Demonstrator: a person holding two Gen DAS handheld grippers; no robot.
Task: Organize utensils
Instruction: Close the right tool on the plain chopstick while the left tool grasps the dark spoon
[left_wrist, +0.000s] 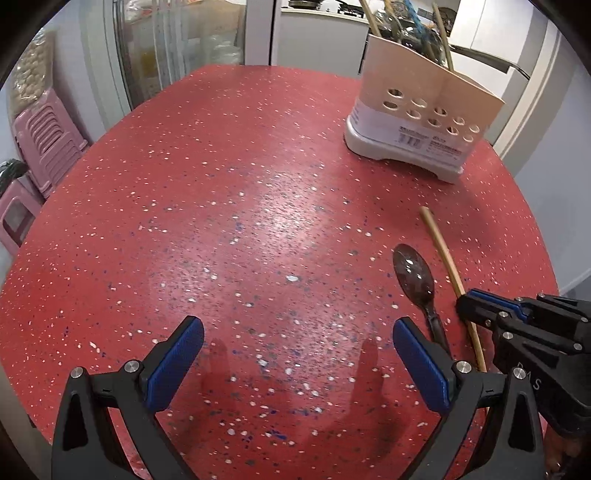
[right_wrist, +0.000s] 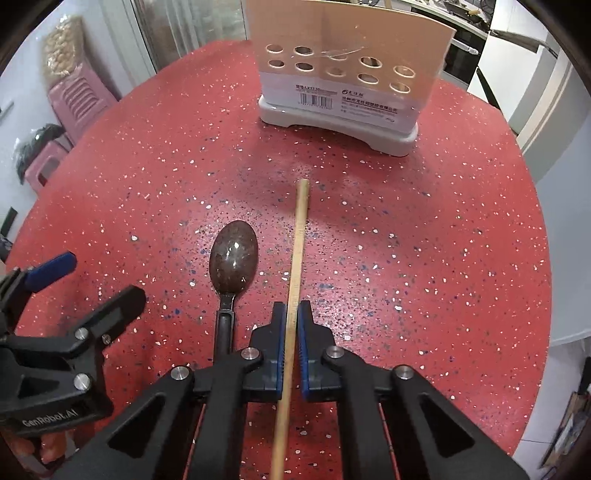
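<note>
right wrist view: right gripper (right_wrist: 291, 314) clenched on chopstick (right_wrist: 300, 236) beside spoon (right_wrist: 232, 258); left gripper (left_wrist: 297, 341) spread, nothing held.

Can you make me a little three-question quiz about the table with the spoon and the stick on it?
1. True or false: the right hand-held gripper is shut on the chopstick.
2. What lies just left of the chopstick, seen from the right wrist? A) a fork B) a dark spoon C) a cup
3. Fill in: the left hand-held gripper is ____ and holds nothing.

Key:
1. True; its blue pads press on both sides of the chopstick.
2. B.
3. Open; only the red table shows between its fingers. The utensil holder stands farther back.
</note>
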